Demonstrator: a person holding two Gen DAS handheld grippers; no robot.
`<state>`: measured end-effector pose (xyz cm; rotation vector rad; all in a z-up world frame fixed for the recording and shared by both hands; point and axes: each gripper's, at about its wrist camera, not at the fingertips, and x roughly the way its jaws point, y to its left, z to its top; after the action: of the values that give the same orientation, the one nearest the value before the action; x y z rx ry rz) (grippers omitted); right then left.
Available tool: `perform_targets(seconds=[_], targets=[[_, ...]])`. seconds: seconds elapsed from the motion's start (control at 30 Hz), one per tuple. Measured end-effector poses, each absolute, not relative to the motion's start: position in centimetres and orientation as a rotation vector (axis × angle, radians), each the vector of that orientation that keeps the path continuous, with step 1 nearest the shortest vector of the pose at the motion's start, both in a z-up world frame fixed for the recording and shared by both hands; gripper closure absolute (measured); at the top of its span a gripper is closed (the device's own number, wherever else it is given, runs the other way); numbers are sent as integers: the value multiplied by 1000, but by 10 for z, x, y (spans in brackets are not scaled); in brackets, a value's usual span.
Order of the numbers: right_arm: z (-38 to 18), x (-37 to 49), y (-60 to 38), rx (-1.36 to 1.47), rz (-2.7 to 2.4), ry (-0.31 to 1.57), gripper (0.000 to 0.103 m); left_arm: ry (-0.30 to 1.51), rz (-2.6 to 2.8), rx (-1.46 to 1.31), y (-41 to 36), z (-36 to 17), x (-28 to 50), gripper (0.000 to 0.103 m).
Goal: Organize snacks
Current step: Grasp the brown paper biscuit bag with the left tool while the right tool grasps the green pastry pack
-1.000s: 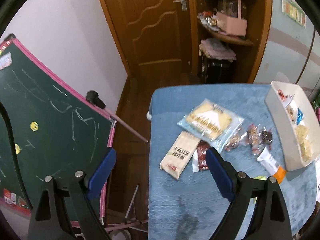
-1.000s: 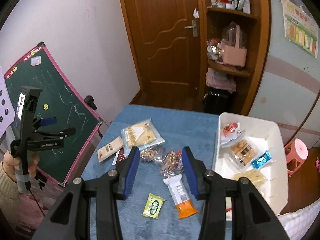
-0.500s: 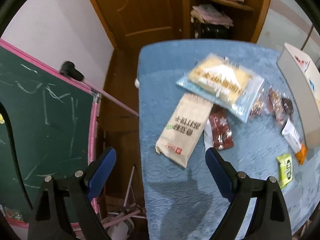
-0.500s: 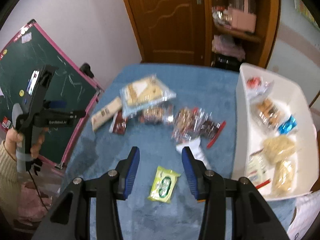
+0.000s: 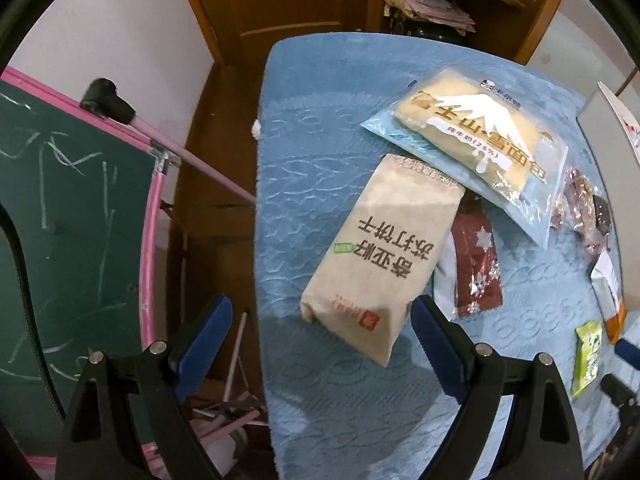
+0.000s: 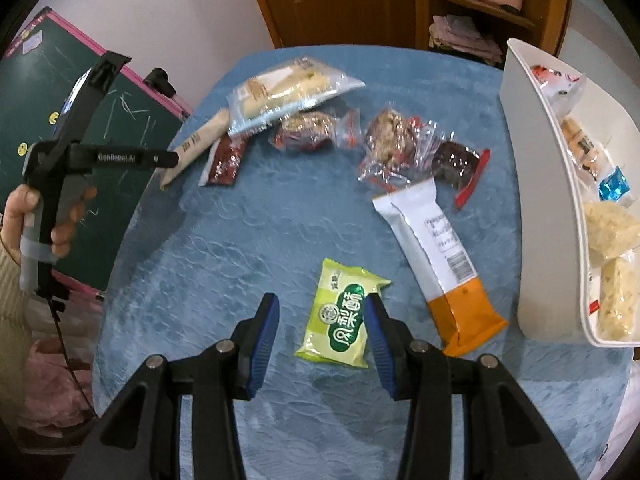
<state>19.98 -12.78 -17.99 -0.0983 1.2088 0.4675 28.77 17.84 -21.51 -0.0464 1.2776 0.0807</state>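
A beige cracker packet (image 5: 384,256) lies on the blue table cloth (image 5: 320,128), partly under a bread bag (image 5: 472,136). My left gripper (image 5: 320,320) is open, low over the packet's near end. A green snack packet (image 6: 340,316) lies on the cloth between the open blue pads of my right gripper (image 6: 322,320). An orange-and-white bar (image 6: 440,256), a dark red packet (image 6: 224,160) and clear bags of nut snacks (image 6: 396,140) lie beyond. The cracker packet (image 6: 196,144) also shows in the right wrist view.
A white bin (image 6: 540,200) with several snacks stands at the table's right edge. A green chalkboard with pink frame (image 5: 72,216) stands left of the table. A wooden door and shelves are behind. The table's left edge (image 5: 258,240) drops to the floor.
Both grippers have moved down and forward toward the table. The left one closed in on the beige packet; the right one came down around the green packet.
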Motion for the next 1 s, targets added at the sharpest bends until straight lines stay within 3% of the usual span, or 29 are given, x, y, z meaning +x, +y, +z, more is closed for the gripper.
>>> perform_targets(seconds=[1.0], targets=[[-202, 185, -145, -79, 466, 1205, 59, 1327, 27, -35, 166, -249, 325, 13]])
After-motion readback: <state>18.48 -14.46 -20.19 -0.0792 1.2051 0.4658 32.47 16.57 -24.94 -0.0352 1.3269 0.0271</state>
